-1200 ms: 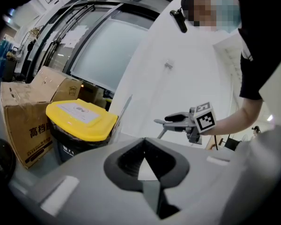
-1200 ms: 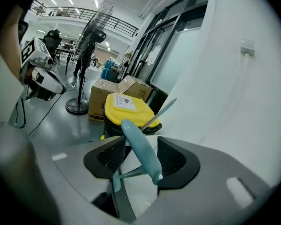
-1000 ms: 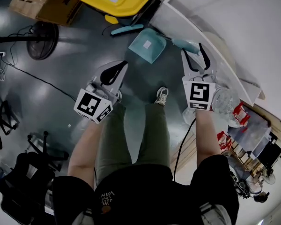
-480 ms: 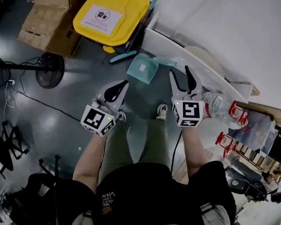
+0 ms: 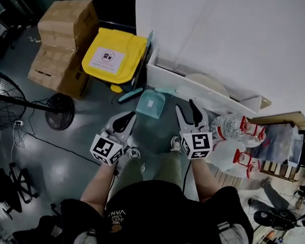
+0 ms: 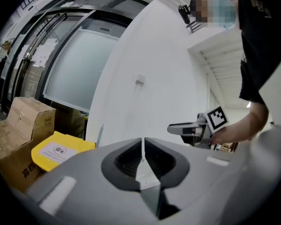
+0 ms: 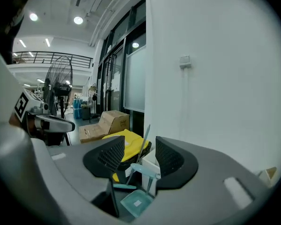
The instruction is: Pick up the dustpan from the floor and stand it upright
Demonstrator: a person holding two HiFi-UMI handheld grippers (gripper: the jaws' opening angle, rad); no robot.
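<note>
The teal dustpan (image 5: 150, 104) stands on the floor. Its handle (image 5: 169, 91) is tilted back against the low white trough (image 5: 193, 88). In the right gripper view the dustpan (image 7: 136, 203) shows low between the jaws, far off, with its labelled face toward me. My right gripper (image 5: 188, 109) is open and empty, held above and short of the dustpan. My left gripper (image 5: 126, 119) is shut on nothing, out to the left of the dustpan. The left gripper view shows its jaws (image 6: 143, 144) pressed together, with the right gripper (image 6: 187, 129) beyond them.
A teal brush (image 5: 129, 95) lies beside the dustpan, under a yellow-lidded bin (image 5: 114, 59). Cardboard boxes (image 5: 61, 50) stand at the far left, and a floor fan (image 5: 60, 111) nearer. Large water bottles (image 5: 234, 127) lie at the right. The person's shoes (image 5: 175, 144) are below the grippers.
Both grippers have risen and pulled back from the dustpan, which now looks smaller and farther. The right gripper has rolled and stays open. The left stays shut.
</note>
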